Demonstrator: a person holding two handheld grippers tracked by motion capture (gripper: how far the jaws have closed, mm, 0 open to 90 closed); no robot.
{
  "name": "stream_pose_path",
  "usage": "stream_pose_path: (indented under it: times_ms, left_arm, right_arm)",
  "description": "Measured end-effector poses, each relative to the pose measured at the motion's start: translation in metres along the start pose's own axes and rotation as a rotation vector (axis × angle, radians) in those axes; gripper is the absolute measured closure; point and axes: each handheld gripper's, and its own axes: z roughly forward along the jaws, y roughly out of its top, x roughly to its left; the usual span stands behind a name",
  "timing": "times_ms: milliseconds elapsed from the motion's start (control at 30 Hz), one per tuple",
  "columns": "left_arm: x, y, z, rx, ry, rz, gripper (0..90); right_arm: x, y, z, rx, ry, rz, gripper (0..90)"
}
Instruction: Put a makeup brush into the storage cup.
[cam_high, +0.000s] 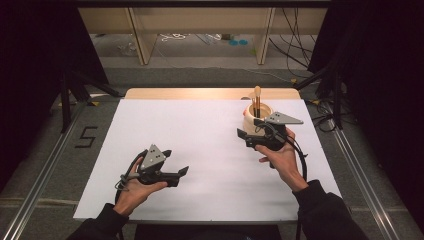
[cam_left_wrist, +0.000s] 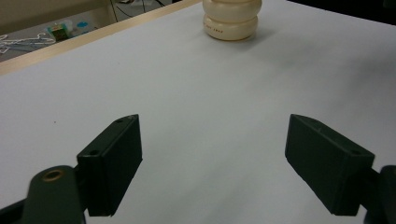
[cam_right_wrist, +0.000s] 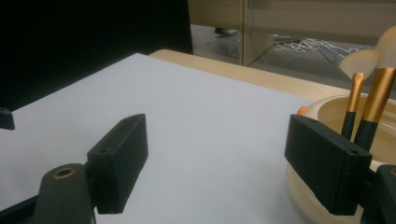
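A cream ribbed holder (cam_high: 256, 116) stands at the back right of the white table (cam_high: 200, 130), with two gold-and-black makeup brushes (cam_high: 257, 100) upright in it. My right gripper (cam_high: 247, 134) is held just in front of and beside the holder, open and empty. In the right gripper view the brushes (cam_right_wrist: 369, 100) and the holder's rim (cam_right_wrist: 327, 109) sit close behind the right jaw. My left gripper (cam_high: 175, 162) rests near the front left, open, nothing between its jaws. The left gripper view has the holder (cam_left_wrist: 231, 18) far ahead across bare table.
A wooden strip (cam_high: 210, 93) borders the table's far edge. Beyond it are shelf legs and cables on the floor (cam_high: 300, 55). Dark curtains and stand legs flank both sides. Metal rails (cam_high: 45, 165) run along the floor at left and right.
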Motion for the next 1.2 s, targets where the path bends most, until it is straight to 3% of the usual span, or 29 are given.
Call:
stream_pose_path:
  times_ms: [167, 233, 267, 400, 533, 633, 700, 767, 800, 833, 1133, 1200]
  left_arm:
    - [0.000, 0.000, -0.001, 0.000, 0.009, 0.004, 18.7]
    - [0.000, 0.000, -0.001, -0.001, 0.010, -0.004, 18.7]
    - [0.000, 0.000, -0.001, -0.001, 0.010, -0.004, 18.7]
    - [0.000, 0.000, -0.001, -0.002, 0.008, -0.006, 18.7]
    - [0.001, 0.000, -0.001, -0.002, 0.007, 0.007, 18.7]
    - [0.000, 0.000, -0.001, -0.003, 0.010, -0.005, 18.7]
    - [0.000, 0.000, -0.001, -0.003, 0.011, -0.005, 18.7]
    - [0.000, 0.000, -0.001, -0.003, 0.011, -0.005, 18.7]
    - [0.000, 0.000, -0.001, -0.003, 0.010, -0.005, 18.7]
    - [0.000, 0.000, -0.001, -0.003, 0.011, -0.005, 18.7]
    - [0.000, 0.000, -0.001, -0.002, 0.011, -0.005, 18.7]
    - [0.000, 0.000, 0.000, -0.001, 0.008, -0.004, 18.7]
  right_arm:
    - [0.006, -0.006, 0.000, 0.006, 0.016, -0.012, 20.6]
    - [0.010, -0.008, 0.000, 0.036, 0.022, -0.007, 19.9]
    - [0.010, -0.010, 0.002, 0.013, 0.019, -0.020, 19.8]
    - [0.015, -0.013, 0.001, 0.047, 0.036, 0.005, 18.4]
    - [0.017, -0.015, -0.001, 0.042, 0.044, 0.006, 18.2]
    - [0.017, -0.019, -0.001, 0.035, 0.040, -0.005, 18.0]
    - [0.020, -0.021, -0.002, 0.060, 0.049, 0.018, 18.0]
    - [0.021, -0.023, -0.002, 0.049, 0.051, 0.017, 17.9]
    - [0.021, -0.024, -0.002, 0.038, 0.045, -0.001, 18.0]
    - [0.023, -0.025, -0.003, 0.062, 0.053, 0.015, 18.2]
    - [0.026, -0.032, -0.006, 0.041, 0.066, 0.016, 17.9]
    - [0.028, -0.033, -0.007, 0.063, 0.081, 0.037, 17.5]
